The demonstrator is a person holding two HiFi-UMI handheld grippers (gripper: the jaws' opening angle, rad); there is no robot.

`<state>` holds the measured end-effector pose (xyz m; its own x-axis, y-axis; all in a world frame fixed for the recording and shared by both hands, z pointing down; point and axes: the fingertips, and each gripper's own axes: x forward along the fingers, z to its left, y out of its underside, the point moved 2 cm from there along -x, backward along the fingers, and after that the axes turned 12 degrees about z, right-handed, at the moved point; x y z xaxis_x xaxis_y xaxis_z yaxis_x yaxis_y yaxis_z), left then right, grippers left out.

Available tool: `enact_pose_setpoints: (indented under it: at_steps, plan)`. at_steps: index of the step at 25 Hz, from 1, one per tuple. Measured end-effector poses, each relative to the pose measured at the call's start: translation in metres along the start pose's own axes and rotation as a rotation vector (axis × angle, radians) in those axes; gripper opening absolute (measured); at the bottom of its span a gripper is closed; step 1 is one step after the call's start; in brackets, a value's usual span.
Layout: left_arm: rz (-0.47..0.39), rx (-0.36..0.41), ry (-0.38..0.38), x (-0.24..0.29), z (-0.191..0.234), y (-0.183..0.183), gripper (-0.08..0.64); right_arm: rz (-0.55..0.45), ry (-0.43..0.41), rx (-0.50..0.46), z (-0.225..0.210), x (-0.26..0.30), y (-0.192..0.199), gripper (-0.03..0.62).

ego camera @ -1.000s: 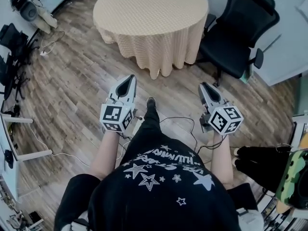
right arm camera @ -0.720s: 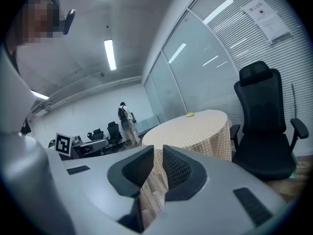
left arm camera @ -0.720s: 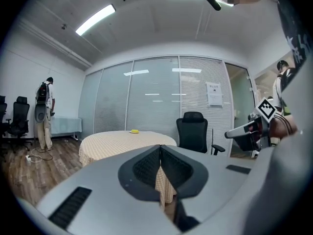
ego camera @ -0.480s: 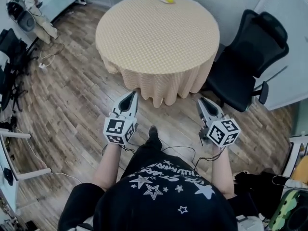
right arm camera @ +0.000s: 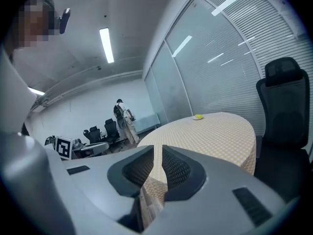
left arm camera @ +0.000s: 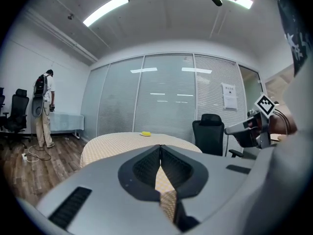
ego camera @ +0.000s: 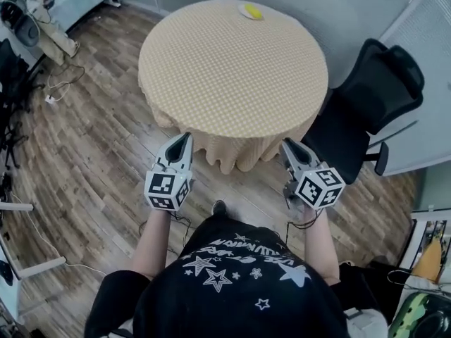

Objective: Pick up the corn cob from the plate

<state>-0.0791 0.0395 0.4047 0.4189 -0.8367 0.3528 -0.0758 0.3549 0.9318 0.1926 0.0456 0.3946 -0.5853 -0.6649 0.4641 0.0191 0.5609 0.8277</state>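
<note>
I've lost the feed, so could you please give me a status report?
Left gripper shut, empty. Right gripper shut, empty. Corn cob on plate, far edge of table, untouched. Full table width between grippers and cob.

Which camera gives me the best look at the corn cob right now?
Head view: it looks down on the corn cob lying on its plate at the far edge of the table. The left gripper view and right gripper view show it only side-on, a tiny yellow speck.
</note>
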Motion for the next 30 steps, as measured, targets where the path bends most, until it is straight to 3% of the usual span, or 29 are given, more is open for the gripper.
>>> enact_pose_setpoints:
  at_steps: [7, 18, 30]
  plan:
    - [0.012, 0.001, -0.023, 0.007, 0.028, -0.006, 0.006, 0.008, -0.032, 0.024, 0.0, 0.036, -0.015, 0.054]
    - [0.036, -0.016, -0.095, 0.037, 0.088, -0.017, 0.006, -0.023, -0.05, 0.09, -0.038, 0.128, -0.057, 0.054]
    - [0.034, -0.008, -0.106, 0.139, 0.164, -0.092, 0.006, -0.078, -0.035, 0.143, -0.121, 0.242, -0.144, 0.054]
